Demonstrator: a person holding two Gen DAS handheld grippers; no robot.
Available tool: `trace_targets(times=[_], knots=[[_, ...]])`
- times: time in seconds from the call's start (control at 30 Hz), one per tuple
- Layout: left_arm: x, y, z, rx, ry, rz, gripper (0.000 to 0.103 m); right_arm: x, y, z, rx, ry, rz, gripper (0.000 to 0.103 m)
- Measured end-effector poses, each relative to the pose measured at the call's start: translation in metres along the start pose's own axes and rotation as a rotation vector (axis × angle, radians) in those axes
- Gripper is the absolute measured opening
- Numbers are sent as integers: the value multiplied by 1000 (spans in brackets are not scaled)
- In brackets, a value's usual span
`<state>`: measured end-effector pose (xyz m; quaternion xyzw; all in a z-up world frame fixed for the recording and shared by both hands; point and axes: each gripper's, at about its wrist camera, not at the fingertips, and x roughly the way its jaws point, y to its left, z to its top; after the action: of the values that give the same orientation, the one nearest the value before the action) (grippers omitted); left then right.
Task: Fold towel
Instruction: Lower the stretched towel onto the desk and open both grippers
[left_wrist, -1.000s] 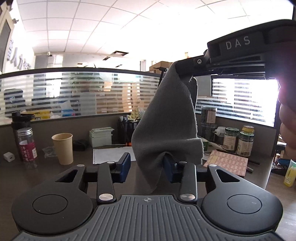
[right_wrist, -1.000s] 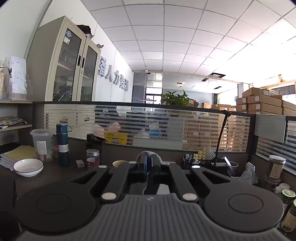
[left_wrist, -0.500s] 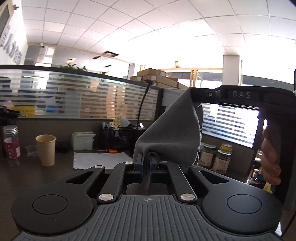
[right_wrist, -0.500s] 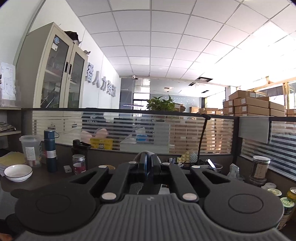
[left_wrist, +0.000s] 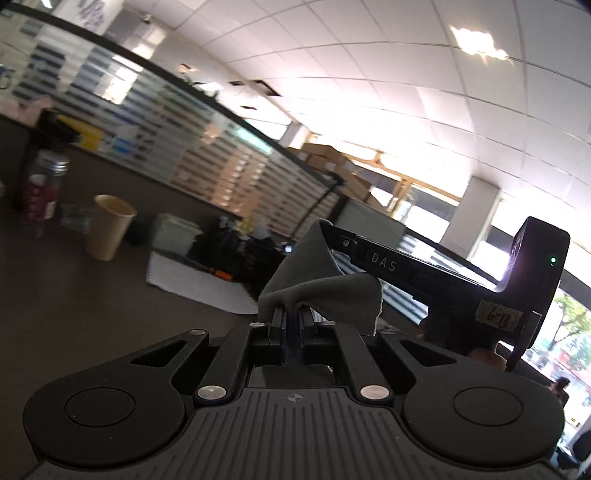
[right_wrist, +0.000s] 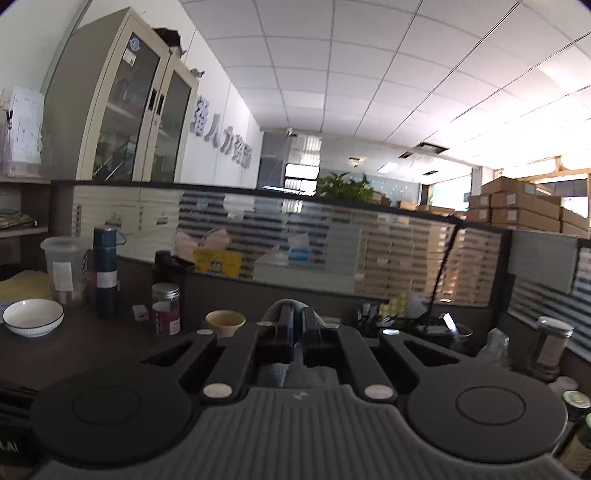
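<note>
The towel is matt grey cloth; the cup is paper; the bowl is glossy; the desk is dark, matt.

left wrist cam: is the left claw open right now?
No. The left claw is shut on the grey towel, whose other corner hangs from the right claw.

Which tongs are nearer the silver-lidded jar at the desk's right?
Right, probably. The silver-lidded jar stands ahead and right of the right tongs; the left tongs see the right tongs on their right and no jar.
</note>
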<state>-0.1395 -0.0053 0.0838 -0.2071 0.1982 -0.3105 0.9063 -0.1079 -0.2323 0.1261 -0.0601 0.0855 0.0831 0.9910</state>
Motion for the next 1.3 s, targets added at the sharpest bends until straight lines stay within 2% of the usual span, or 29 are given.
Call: trace_targets(times=[0.2, 0.37, 0.4, 0.43, 0.47, 0.53, 0.6, 0.67, 0.77, 0.93, 1.03, 1.1, 1.13, 1.2, 1.3], knots=[[-5, 56, -12, -82, 71, 289, 9, 81, 65, -26, -48, 221, 189, 6], [-10, 86, -16, -124, 117, 431, 9, 101, 97, -42, -28, 338, 312, 17], [-11, 89, -17, -125, 122, 459, 10, 96, 99, -42, -35, 332, 330, 25], [-11, 93, -18, -125, 128, 486, 10, 90, 98, -40, -42, 318, 333, 37], [-12, 97, -18, -127, 133, 512, 10, 83, 93, -38, -44, 301, 322, 41], [-15, 98, -17, -125, 131, 535, 15, 69, 80, -33, -41, 267, 301, 45], [-19, 97, -15, -115, 121, 560, 26, 51, 57, -32, -15, 245, 269, 45], [-20, 97, -13, -114, 110, 560, 32, 41, 39, -38, 22, 259, 242, 45], [-19, 96, -9, -110, 98, 561, 32, 24, 18, -61, 111, 328, 245, 45], [-15, 97, -11, -90, 100, 615, 32, -9, 34, -104, 69, 407, 305, 45], [-23, 99, -9, -69, 76, 714, 33, -18, 50, -119, 7, 434, 328, 45], [-28, 100, -7, -57, 62, 759, 34, -18, 55, -127, -34, 455, 310, 45], [-31, 101, -7, -60, 57, 761, 34, -19, 54, -130, -44, 446, 312, 45], [-37, 95, -4, -58, 36, 716, 34, -20, 51, -132, -48, 445, 313, 45], [-37, 76, 0, 9, 19, 649, 35, -22, 44, -135, -54, 442, 318, 49]])
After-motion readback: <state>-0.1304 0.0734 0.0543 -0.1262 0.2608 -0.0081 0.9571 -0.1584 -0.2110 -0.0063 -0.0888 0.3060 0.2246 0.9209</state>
